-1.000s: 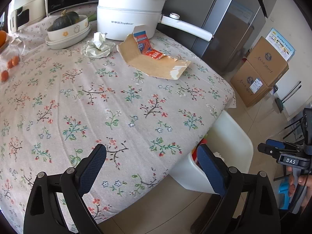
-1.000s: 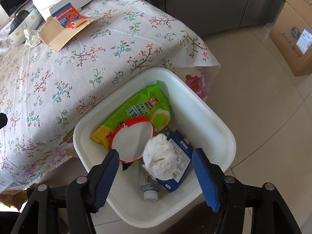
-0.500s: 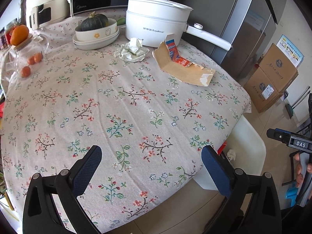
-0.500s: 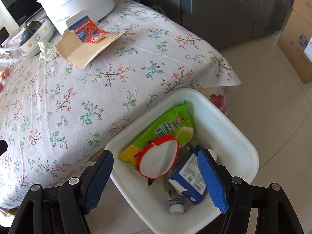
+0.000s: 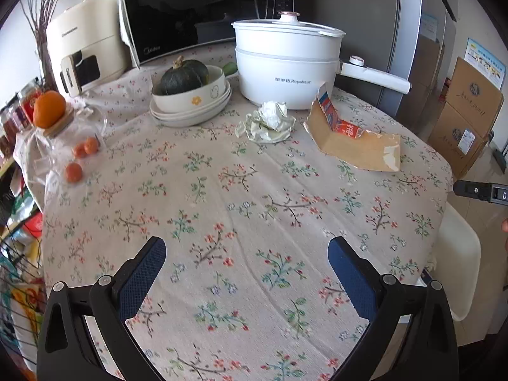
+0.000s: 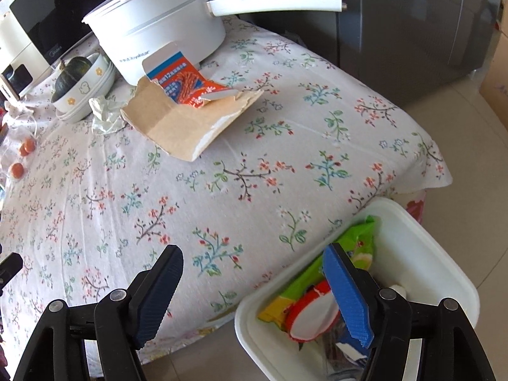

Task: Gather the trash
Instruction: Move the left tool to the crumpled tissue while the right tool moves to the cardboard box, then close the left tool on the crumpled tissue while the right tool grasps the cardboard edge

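Since a second ago both cameras have swung away from the floor and onto the table: the left wrist view, which then showed only the near tablecloth and the pot at the top edge, now takes in the microwave [image 5: 190, 12] and the cream appliance [image 5: 85, 44] at upper left. In the right wrist view the white bin [image 6: 425, 254] has slid from frame centre to the lower right corner, and the crumpled white tissue that lay on top of its contents is no longer visible.

The left wrist view alone shows the orange [image 5: 49, 109] on a jar at the left edge. At upper centre lies the crumpled tissue [image 5: 270, 120], just in front of the white pot [image 5: 285, 63]; the torn cardboard box [image 5: 349, 139] lies to its right on the floral tablecloth [image 5: 222, 206]. The bin is only a white sliver at lower right.

The right wrist view alone shows the bin's inside: a green snack bag [image 6: 352, 247] and a red-rimmed lid [image 6: 314, 317], partly behind the right finger. The tissue [image 6: 103, 111] and cardboard [image 6: 177, 123] sit at upper left.

The left gripper [image 5: 247, 252] points down over the near tablecloth, jaws spread, nothing between them. The right gripper [image 6: 254, 262] tilts down across the table edge and bin rim, jaws released and empty.
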Motion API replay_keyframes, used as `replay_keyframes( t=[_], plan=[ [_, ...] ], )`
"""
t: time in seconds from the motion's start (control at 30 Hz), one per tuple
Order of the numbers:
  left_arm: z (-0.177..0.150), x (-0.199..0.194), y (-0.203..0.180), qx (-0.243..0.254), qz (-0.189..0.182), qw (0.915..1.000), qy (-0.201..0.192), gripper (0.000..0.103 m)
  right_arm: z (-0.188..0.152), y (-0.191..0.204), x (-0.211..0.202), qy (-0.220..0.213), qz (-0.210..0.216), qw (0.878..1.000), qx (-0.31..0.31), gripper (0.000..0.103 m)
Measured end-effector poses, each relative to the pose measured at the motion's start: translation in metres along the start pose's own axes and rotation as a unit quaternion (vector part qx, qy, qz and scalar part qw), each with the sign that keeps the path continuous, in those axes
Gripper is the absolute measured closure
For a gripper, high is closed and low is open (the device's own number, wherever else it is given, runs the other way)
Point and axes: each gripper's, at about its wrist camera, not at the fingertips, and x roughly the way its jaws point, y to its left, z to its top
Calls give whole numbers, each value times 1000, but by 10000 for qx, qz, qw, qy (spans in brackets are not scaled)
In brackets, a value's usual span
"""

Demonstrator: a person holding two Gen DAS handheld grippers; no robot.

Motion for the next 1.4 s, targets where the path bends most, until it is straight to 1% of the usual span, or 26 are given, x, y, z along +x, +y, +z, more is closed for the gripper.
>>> replay_keyframes(
  t=[0.07,0.17,0.3,0.37,0.47,0.57,0.63,0.67,0.73,0.77,0.8,0.83,0.87,0.9,0.93,0.97,1.0,1.03,1.07,1.2,1.23,1.4],
  plan=[
    [15,11,7,16,-11,10000,-80,0,10,0,9,-84,85,9999,85,26],
    [35,33,11,39,-122,9998,-154,0,28,0,26,-156,192,9996,144,26],
    [57,65,2,132,-265,9992,-285,0,47,2,56,-145,230,9996,-25,26],
    [69,84,-3,82,-411,9986,-312,0,54,3,73,-105,320,9994,-84,26],
    [85,109,-6,-197,-631,9972,-341,0,61,4,93,-90,587,9982,-74,27],
    [100,132,-7,-505,-747,9954,-319,1,65,3,107,-127,907,9957,150,31],
    [108,146,-7,-729,-777,9939,-283,3,67,1,115,-156,1001,9945,270,33],
    [111,152,-6,-868,-802,9927,-250,4,68,1,115,-256,1007,9942,261,35],
    [115,164,-2,-1133,-781,9903,-187,10,72,1,117,-323,1051,9936,259,39],
    [116,170,0,-1250,-804,9888,-148,14,73,1,118,-361,1077,9932,271,43],
    [117,175,1,-1349,-841,9872,-112,22,73,0,119,-379,1120,9926,286,44],
    [117,180,2,-1445,-878,9856,-74,25,74,0,121,-386,1156,9921,308,48],
    [116,183,4,-1533,-926,9838,-30,34,74,0,122,-413,1190,9915,325,52],
    [115,187,5,-1623,-980,9819,7,46,74,0,123,-425,1230,9909,332,54],
    [114,189,7,-1724,-1021,9797,26,52,74,0,124,-419,1268,9904,345,60],
    [113,189,9,-1807,-980,9786,16,60,74,0,125,-405,1300,9900,365,65],
    [113,188,11,-1873,-969,9775,-12,69,74,0,126,-394,1333,9895,402,67],
    [112,188,13,-1910,-963,9769,-24,71,74,-2,126,-382,1378,9887,453,72],
    [111,187,13,-1923,-970,9765,-16,72,74,-3,127,-343,1450,9875,516,81],
    [105,173,9,-1696,-813,9822,-27,78,73,-4,127,-280,1630,9836,724,90],
    [102,168,7,-1618,-794,9836,-33,78,73,-2,123,-296,1610,9839,711,92],
    [84,134,-3,-1167,-725,9905,-16,79,72,12,96,-432,1381,9887,400,97]
  ],
)
